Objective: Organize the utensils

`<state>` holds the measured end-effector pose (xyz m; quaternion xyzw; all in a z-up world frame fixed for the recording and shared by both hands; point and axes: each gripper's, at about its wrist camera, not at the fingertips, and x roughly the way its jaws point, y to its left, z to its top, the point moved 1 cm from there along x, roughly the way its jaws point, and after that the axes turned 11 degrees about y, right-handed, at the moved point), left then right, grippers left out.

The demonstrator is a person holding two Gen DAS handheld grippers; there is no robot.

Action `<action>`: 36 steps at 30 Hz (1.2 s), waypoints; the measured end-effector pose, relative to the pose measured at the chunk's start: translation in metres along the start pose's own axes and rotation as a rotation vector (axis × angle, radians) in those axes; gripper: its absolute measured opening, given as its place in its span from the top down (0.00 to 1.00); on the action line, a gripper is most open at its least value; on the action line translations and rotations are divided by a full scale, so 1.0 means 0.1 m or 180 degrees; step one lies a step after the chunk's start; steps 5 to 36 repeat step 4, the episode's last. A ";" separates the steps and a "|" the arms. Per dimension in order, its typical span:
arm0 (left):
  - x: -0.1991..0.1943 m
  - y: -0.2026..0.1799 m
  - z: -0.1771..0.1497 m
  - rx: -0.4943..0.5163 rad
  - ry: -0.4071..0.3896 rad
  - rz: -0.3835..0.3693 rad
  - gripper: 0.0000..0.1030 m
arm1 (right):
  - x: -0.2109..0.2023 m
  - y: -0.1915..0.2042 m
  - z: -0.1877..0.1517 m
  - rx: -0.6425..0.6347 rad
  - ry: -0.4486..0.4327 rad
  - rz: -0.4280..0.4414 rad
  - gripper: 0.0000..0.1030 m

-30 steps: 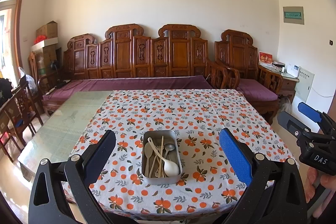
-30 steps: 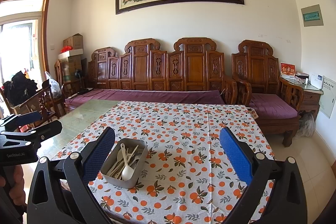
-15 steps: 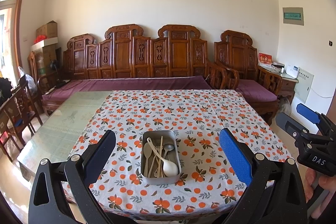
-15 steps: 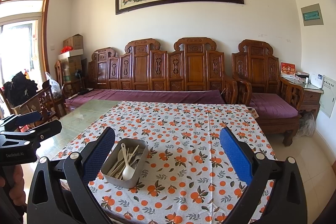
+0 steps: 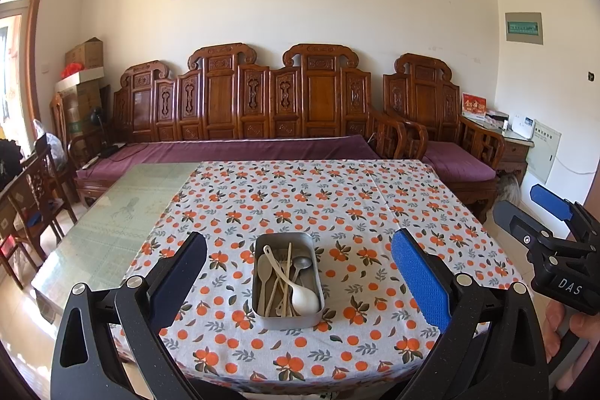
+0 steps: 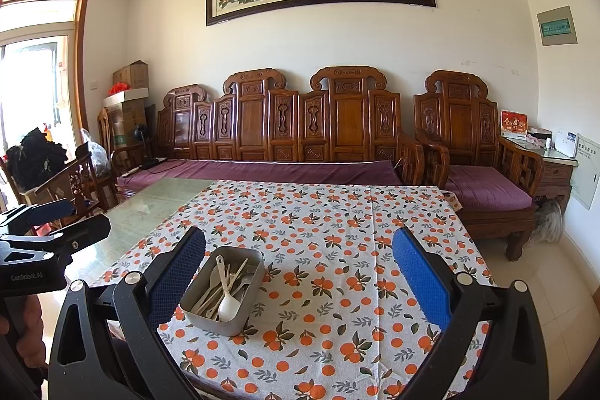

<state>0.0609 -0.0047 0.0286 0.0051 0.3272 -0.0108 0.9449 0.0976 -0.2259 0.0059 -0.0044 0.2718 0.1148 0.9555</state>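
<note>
A grey metal tin [image 5: 287,318] stands near the front edge of the table on an orange-patterned cloth [image 5: 307,197]. It holds several utensils: a white ladle spoon [image 5: 303,298], a metal spoon [image 5: 302,263], pale spoons and chopsticks. The tin also shows in the right wrist view [image 6: 221,321], front left. My left gripper [image 5: 298,272] is open and empty, held back from the tin. My right gripper [image 6: 298,272] is open and empty, to the right of the tin.
The table's left part is bare glass [image 5: 120,220]. A carved wooden sofa [image 5: 240,107] with purple cushions runs behind the table. Wooden chairs [image 5: 33,197] stand at the left. A side cabinet [image 6: 555,171] stands at the right wall.
Both grippers have barely drifted. The tin and the utensils have not moved.
</note>
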 end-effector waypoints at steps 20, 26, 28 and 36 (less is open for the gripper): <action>-0.01 0.00 0.00 -0.0011 0.0005 -0.0008 0.08 | 0.00 0.00 0.00 -0.0001 -0.0004 -0.0004 0.02; -0.01 0.00 0.00 -0.0011 0.0005 -0.0008 0.08 | 0.00 0.00 0.00 -0.0001 -0.0004 -0.0004 0.02; -0.01 0.00 0.00 -0.0011 0.0005 -0.0008 0.08 | 0.00 0.00 0.00 -0.0001 -0.0004 -0.0004 0.02; -0.01 0.00 0.00 -0.0011 0.0005 -0.0008 0.08 | 0.00 0.00 0.00 -0.0001 -0.0004 -0.0004 0.02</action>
